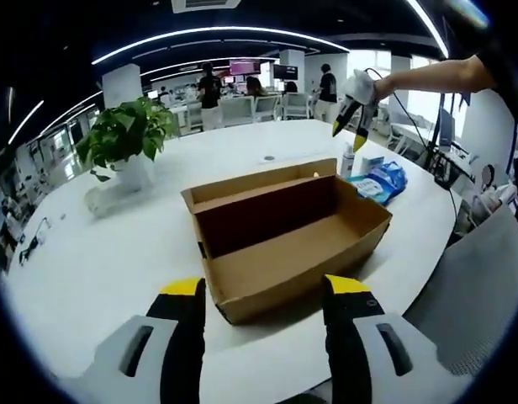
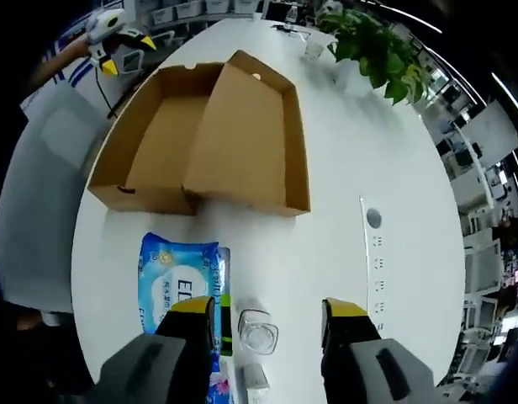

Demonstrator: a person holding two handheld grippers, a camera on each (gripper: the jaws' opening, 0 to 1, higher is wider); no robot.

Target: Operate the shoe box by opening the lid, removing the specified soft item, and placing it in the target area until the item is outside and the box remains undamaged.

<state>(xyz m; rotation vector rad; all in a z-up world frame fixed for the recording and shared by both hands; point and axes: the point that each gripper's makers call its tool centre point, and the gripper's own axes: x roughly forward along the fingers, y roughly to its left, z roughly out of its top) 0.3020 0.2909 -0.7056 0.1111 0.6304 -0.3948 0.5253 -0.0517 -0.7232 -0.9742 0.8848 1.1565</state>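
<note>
Shoe box (image 2: 200, 139) lies open and bare mid-table, the wet-wipes pack (image 2: 179, 278) out near the table's edge below the wide-jawed, empty right gripper (image 2: 267, 316), so I'd release cleanly and lift straight away.

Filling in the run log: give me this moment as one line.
box: open, empty | wipes pack: on table beside box | left gripper: open, near box | right gripper: open, above wipes
</note>
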